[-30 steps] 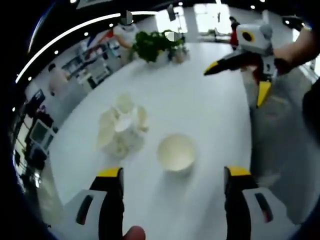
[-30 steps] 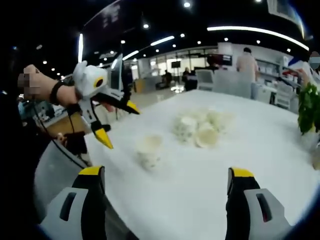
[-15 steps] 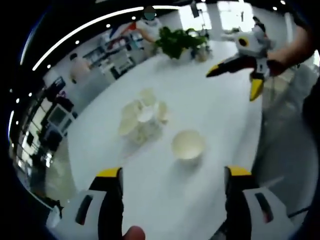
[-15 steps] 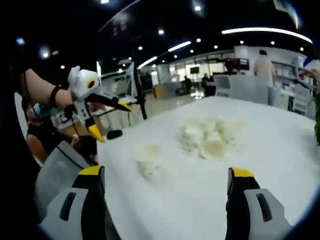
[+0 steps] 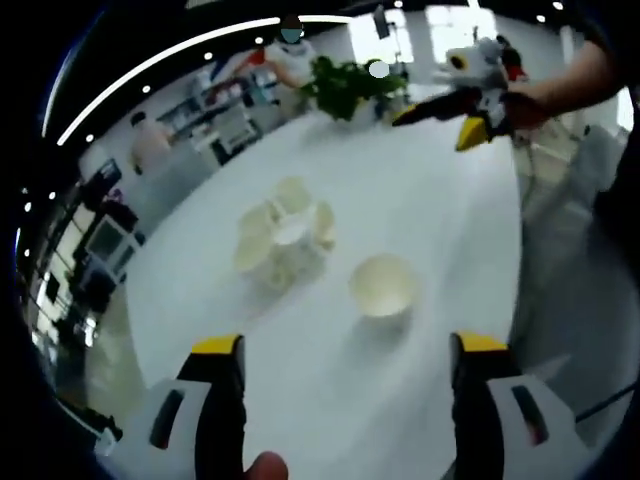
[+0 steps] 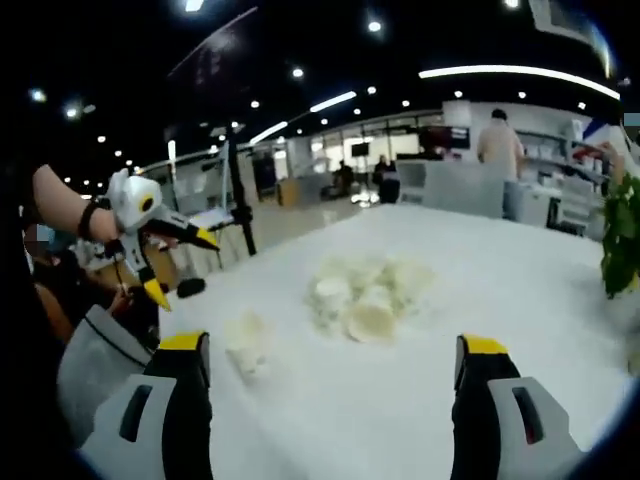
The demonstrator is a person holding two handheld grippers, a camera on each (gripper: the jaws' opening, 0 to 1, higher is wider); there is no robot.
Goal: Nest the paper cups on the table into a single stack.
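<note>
since half a second ago the right gripper (image 5: pixel 452 112) sits farther up and away in the left gripper view, and the left gripper (image 6: pixel 172 262) farther left in the right gripper view. a single paper cup (image 5: pixel 384 286) stands upright on the white table (image 5: pixel 440 210), apart from the cluster of cups (image 5: pixel 283 237) (some tipped over). both grippers hover with jaws apart, holding nothing. a green plant (image 5: pixel 345 88) stands at the table's far end.
</note>
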